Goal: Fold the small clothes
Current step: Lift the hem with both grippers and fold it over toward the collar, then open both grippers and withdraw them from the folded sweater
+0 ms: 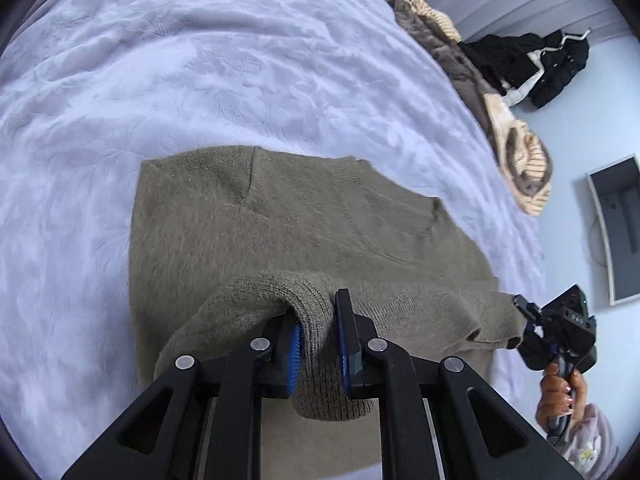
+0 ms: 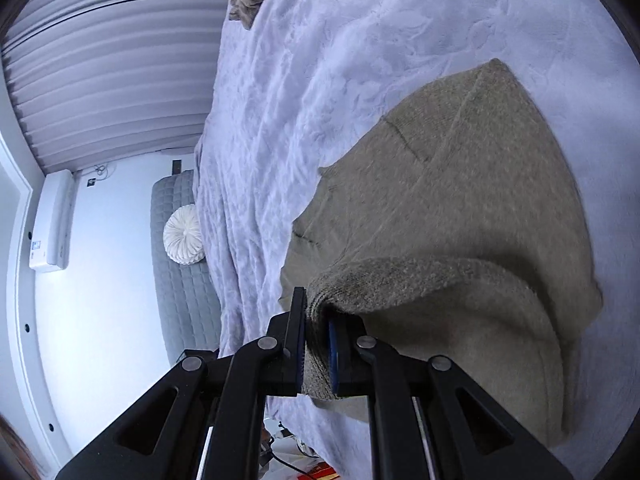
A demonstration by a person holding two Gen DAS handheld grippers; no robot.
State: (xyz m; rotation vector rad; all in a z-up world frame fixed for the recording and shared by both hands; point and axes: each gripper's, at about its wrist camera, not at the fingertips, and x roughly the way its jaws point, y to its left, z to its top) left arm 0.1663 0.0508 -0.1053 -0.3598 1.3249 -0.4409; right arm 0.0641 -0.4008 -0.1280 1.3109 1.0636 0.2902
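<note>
Olive-green knitted sweater (image 1: 304,224), lying spread on a pale lilac plush bedspread (image 1: 200,64), with its near edge raised off the bed and doubled over the flat body of the garment. Left gripper (image 1: 318,344), black with blue pads, is clenched on a thick fold of the ribbed knit; the fabric fills the narrow gap between the pads and bulges above and below them. Right gripper (image 2: 316,354), of the same build, is likewise clamped on a bunched fold of the sweater at the opposite end of the raised edge; in the left wrist view it appears at the garment's far corner (image 1: 532,320), carried by a person's hand (image 1: 558,394). The lifted edge hangs between the two grippers as a rolled band, while the rest of the sweater rests flat on the bedspread.

At the far edge of the bed lies a heap of brown and cream striped clothing (image 1: 516,152), with a black garment (image 1: 532,64) beside it. Beyond the bed, the right wrist view shows a grey quilted bench (image 2: 180,264) bearing a round white pleated cushion (image 2: 183,235), and a white wall-mounted air-conditioning unit (image 2: 52,224).
</note>
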